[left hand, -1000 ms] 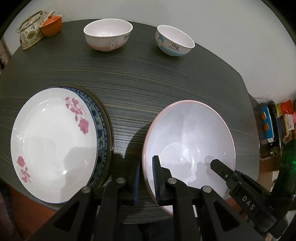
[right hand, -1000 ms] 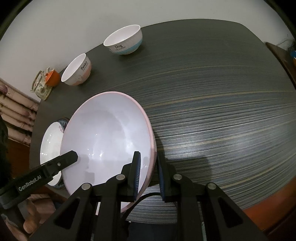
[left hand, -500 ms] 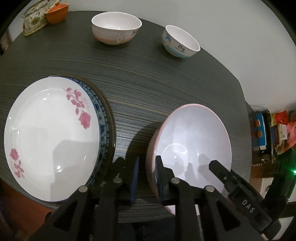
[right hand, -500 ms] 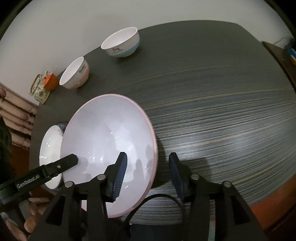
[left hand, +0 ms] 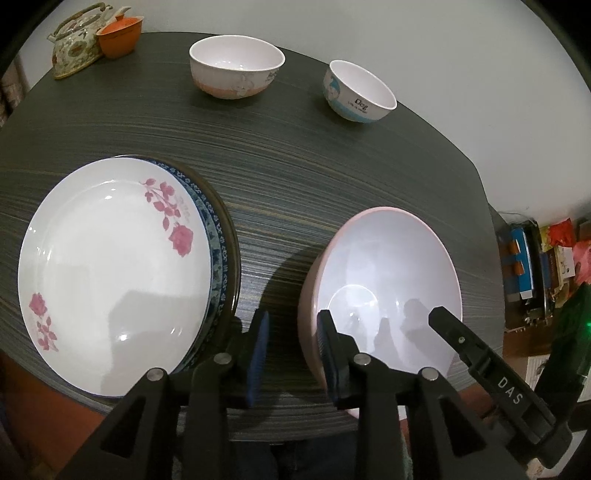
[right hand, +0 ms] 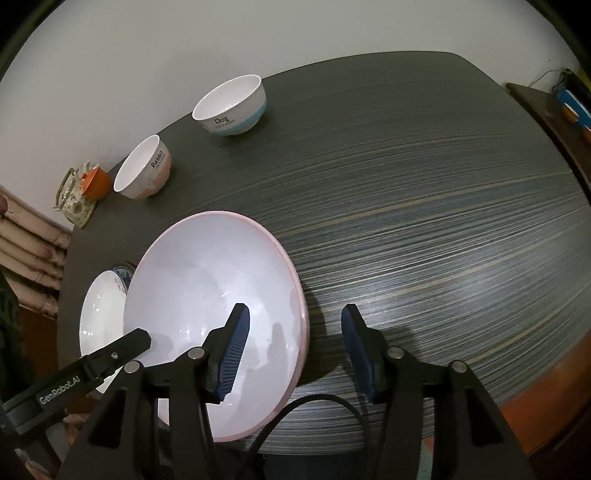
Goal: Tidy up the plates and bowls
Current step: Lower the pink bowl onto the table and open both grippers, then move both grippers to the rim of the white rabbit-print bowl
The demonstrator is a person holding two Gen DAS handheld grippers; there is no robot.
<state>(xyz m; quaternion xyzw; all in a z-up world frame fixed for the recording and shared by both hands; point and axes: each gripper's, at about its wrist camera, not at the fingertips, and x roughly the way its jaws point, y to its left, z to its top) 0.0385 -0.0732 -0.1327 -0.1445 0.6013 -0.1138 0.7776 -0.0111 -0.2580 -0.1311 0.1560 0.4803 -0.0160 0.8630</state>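
A large pink-rimmed bowl (left hand: 388,280) sits on the dark table near its front edge; it also shows in the right wrist view (right hand: 214,306). My left gripper (left hand: 291,354) is open, its jaws astride the bowl's left rim. My right gripper (right hand: 295,350) is open, its jaws astride the bowl's right rim. A stack of plates (left hand: 110,273) topped by a white rose-patterned plate lies left of the bowl. A small pink-banded bowl (left hand: 236,66) and a small blue-banded "Dog" bowl (left hand: 356,92) stand at the back.
A floral teapot (left hand: 75,46) and an orange cup (left hand: 120,33) stand at the far left corner. A side shelf with colourful boxes (left hand: 535,258) is beyond the table's right edge. The dark table (right hand: 424,184) stretches to the right.
Both grippers were shut on the large bowl's rim and have opened. The bowl now rests on the table.
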